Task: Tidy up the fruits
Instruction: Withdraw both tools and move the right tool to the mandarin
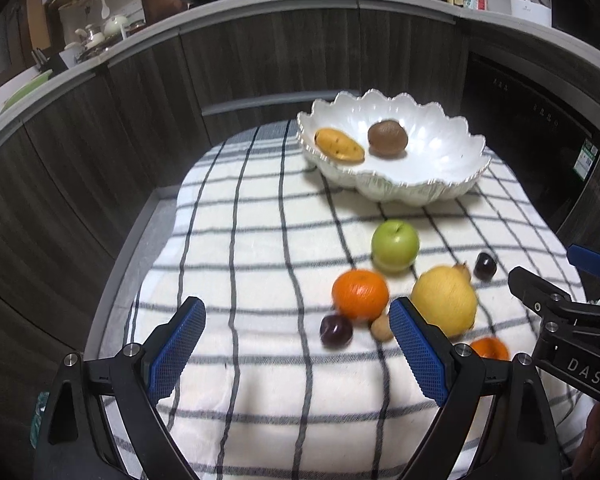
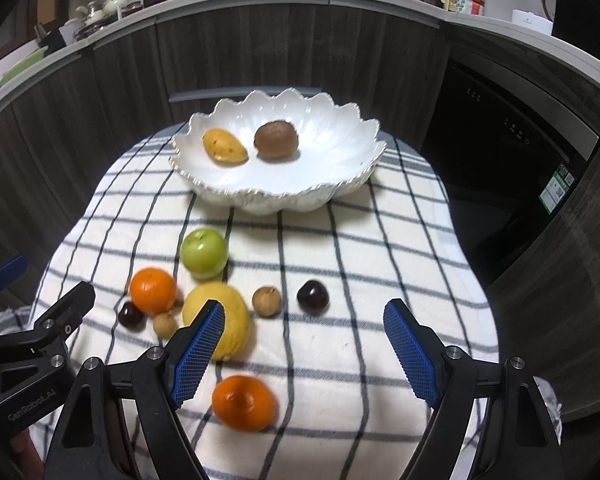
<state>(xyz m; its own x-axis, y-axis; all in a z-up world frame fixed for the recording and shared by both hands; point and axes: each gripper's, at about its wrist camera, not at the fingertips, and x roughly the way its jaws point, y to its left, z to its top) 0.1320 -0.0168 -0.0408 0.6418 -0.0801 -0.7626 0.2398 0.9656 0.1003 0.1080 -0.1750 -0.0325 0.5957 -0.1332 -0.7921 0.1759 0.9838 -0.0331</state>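
Fruits are lying on the checked cloth [image 1: 260, 280] in front of me, and two more are sitting in the white bowl [image 1: 440, 148] at the far end: a mango [image 1: 339, 144] and a kiwi [image 1: 387, 138], side by side and just apart.

Looking along my left gripper [image 1: 298, 344], I am holding its blue pads wide apart over the cloth, gripping nothing. Past the right pad, an orange [image 1: 360, 295] is lying near a green apple [image 1: 395, 245], with a lemon [image 1: 444, 300] just beside them. A dark plum [image 1: 336, 330] and a small brown longan [image 1: 381, 328] are sitting below the orange. My right gripper's body is showing at the right edge.

Looking along my right gripper [image 2: 304, 348], I am holding its jaws wide apart too, empty. A second orange [image 2: 244, 402] is lying close to the left pad, with the lemon [image 2: 220, 312] partly behind that pad. Another longan [image 2: 266, 301] and another plum [image 2: 312, 297] are sitting ahead between the pads, well short of the bowl [image 2: 340, 160].
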